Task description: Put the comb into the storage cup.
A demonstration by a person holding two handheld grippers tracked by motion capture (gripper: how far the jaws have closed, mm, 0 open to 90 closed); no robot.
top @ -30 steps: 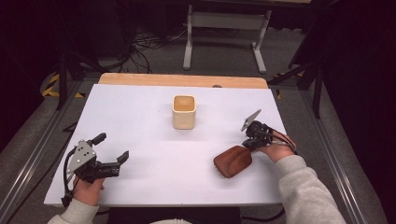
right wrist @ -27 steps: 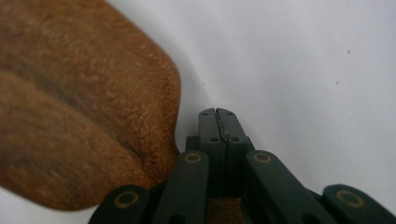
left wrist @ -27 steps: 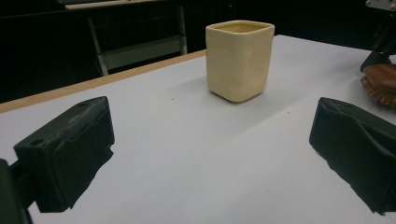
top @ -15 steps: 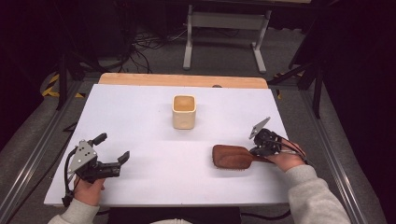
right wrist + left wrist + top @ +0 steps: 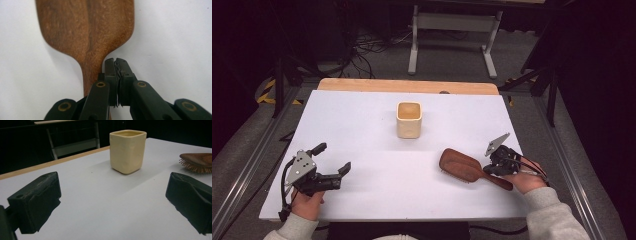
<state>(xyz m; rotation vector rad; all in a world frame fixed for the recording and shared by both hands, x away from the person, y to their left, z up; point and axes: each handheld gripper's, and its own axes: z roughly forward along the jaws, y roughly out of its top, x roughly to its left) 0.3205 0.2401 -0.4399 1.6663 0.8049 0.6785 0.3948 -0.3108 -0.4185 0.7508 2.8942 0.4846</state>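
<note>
Since a second ago the hairbrush (image 5: 465, 167) swings flat, handle toward the right gripper (image 5: 498, 162). Left gripper (image 5: 334, 168) idles wide open; cup (image 5: 409, 119) sits mid-table. Right jaws are pinched together beside the handle, so they could shove it off-line.

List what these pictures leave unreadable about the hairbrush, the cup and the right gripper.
- Hairbrush: handle end hidden in the high view under the right gripper; cut by the right gripper view's bottom edge behind the fingers.
- Hairbrush head: cut off by the right edge of the left gripper view.
- Cup: bottom of its inside hidden by its wall, every view.
</note>
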